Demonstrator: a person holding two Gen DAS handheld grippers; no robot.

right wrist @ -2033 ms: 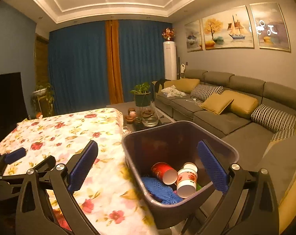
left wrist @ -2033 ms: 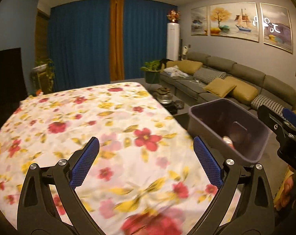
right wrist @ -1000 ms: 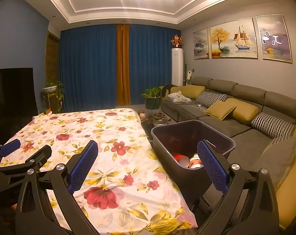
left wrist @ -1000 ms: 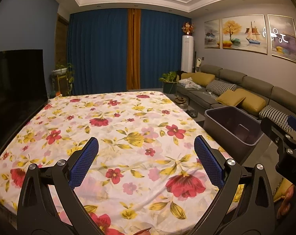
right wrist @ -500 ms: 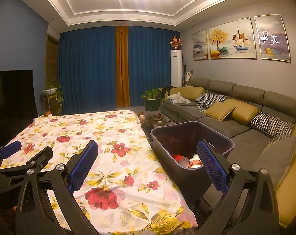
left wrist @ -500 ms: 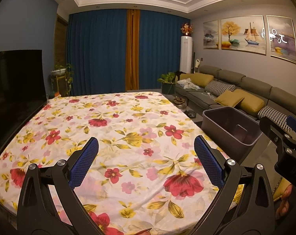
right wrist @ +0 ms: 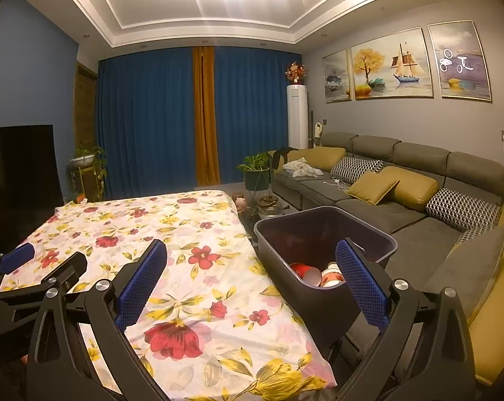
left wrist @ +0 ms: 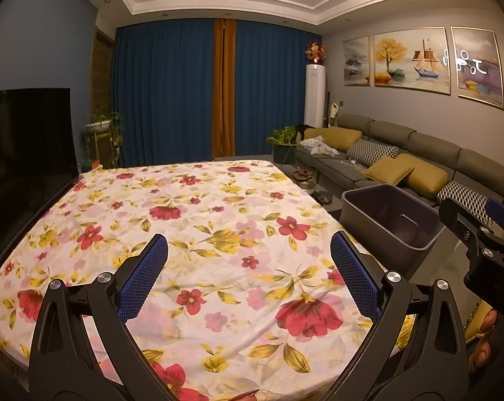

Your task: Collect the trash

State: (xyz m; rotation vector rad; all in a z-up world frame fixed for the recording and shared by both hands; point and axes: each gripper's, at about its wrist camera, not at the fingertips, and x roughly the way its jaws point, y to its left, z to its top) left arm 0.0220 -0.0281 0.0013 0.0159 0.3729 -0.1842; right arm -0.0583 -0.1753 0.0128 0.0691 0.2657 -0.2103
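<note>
A dark purple bin [right wrist: 322,234] stands off the table's right edge; it also shows in the left wrist view as the bin [left wrist: 385,220]. Inside lie a red cup [right wrist: 305,272] and a white printed cup [right wrist: 332,277]. My left gripper [left wrist: 248,277] hovers open over the floral tablecloth [left wrist: 201,220], nothing between its fingers. My right gripper [right wrist: 252,284] is open too, held above the table's right edge with the bin just beyond its right finger. No trash shows on the cloth.
A grey sofa [right wrist: 402,193] with yellow and patterned cushions runs along the right wall. A dark TV screen [left wrist: 24,140] stands at the left. Potted plants [right wrist: 257,170] and a low tea table sit past the table's far end, before blue curtains [left wrist: 171,93].
Both grippers have pulled back and up from the bin and table since two seconds ago, widening the view. Over the last half second almost nothing has moved.
</note>
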